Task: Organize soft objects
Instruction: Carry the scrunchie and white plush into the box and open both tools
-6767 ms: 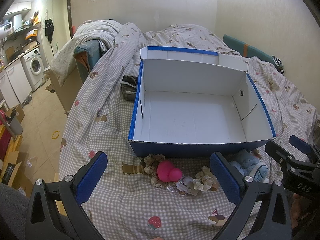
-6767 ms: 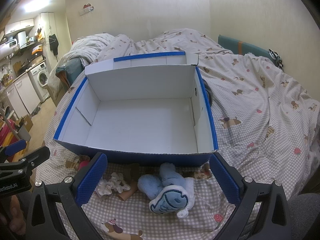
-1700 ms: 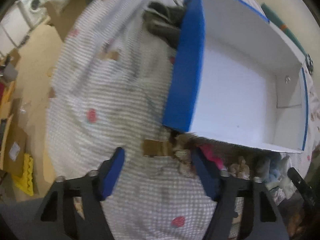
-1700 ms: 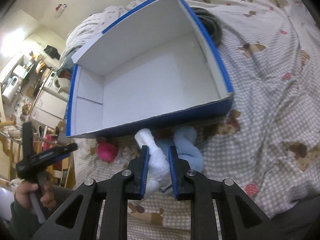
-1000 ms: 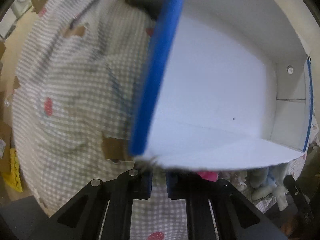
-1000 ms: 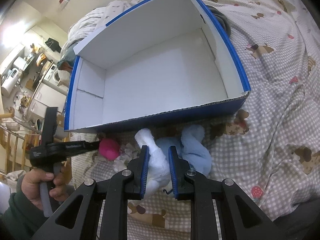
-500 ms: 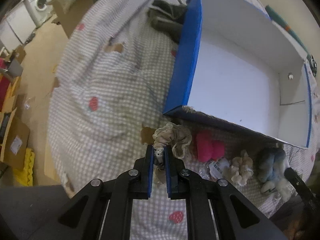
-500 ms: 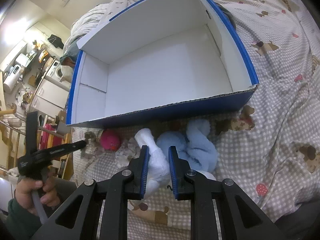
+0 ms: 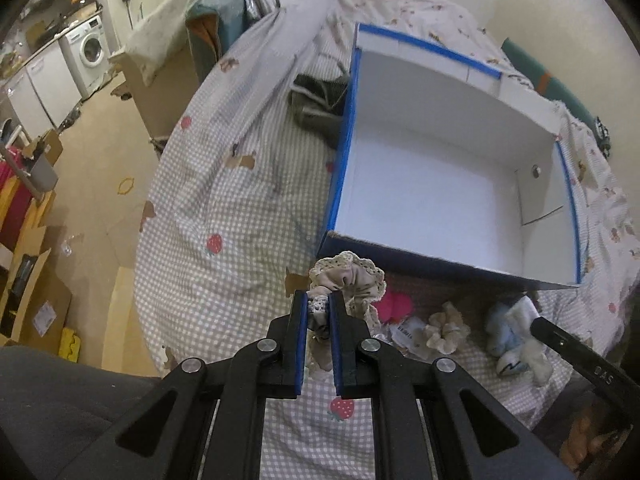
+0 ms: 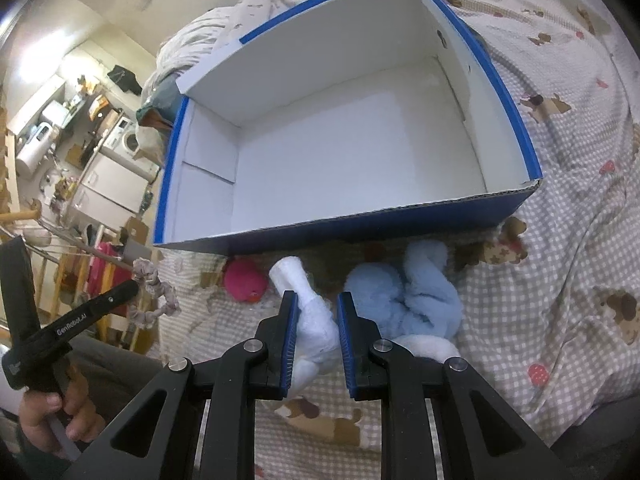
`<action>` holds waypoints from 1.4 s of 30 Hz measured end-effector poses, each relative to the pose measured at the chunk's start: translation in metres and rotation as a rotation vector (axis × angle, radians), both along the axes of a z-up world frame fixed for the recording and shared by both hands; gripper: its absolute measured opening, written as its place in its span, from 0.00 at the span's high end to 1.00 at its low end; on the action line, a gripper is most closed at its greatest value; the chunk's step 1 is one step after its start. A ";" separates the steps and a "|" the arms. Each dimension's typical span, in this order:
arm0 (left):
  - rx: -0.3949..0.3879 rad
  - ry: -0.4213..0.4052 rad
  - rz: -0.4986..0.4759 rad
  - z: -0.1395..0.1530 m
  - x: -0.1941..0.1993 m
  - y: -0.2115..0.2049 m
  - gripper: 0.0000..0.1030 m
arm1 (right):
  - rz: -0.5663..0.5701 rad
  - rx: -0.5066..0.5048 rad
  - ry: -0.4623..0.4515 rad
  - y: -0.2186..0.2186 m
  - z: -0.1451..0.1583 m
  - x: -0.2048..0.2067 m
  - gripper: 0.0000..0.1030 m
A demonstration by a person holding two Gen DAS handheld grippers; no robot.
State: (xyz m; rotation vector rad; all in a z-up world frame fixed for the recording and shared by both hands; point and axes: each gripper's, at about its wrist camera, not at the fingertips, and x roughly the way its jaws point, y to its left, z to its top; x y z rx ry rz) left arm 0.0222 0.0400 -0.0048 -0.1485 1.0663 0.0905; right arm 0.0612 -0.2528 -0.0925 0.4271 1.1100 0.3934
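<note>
Pinching lace-trimmed scrunchie (image 9: pixel 347 280) btwn L gripper (image 9: pixel 318 303) fingers, clear of bedspread (image 9: pixel 224 216); R gripper (image 10: pixel 317 303) clamped on white plush limb (image 10: pixel 308 300), blue box (image 10: pixel 400 229) just beyond fingertips.

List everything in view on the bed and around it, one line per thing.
box: one, blue outside, white inside, nothing in it, on the bed
lace scrunchie: one, beige, clamped in the left gripper, lifted
plush toy: one, light blue and white, before the box, its white part in the right gripper
pink toy: one, beside the plush
second scrunchie: one, cream, on the bedspread
bedspread: one, checked, dog prints
washing machine: one, white, far left
left gripper: shut
right gripper: shut
</note>
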 end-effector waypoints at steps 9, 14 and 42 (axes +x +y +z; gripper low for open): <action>0.062 -0.125 -0.053 0.031 0.018 -0.007 0.91 | 0.023 0.021 -0.073 0.002 0.035 0.000 0.79; 0.055 -0.156 -0.075 0.047 0.046 -0.013 0.91 | 0.012 0.015 -0.128 -0.002 0.056 0.014 0.79; 0.091 -0.077 -0.224 -0.023 0.141 -0.072 0.91 | 0.002 -0.086 -0.074 0.005 0.011 0.105 0.79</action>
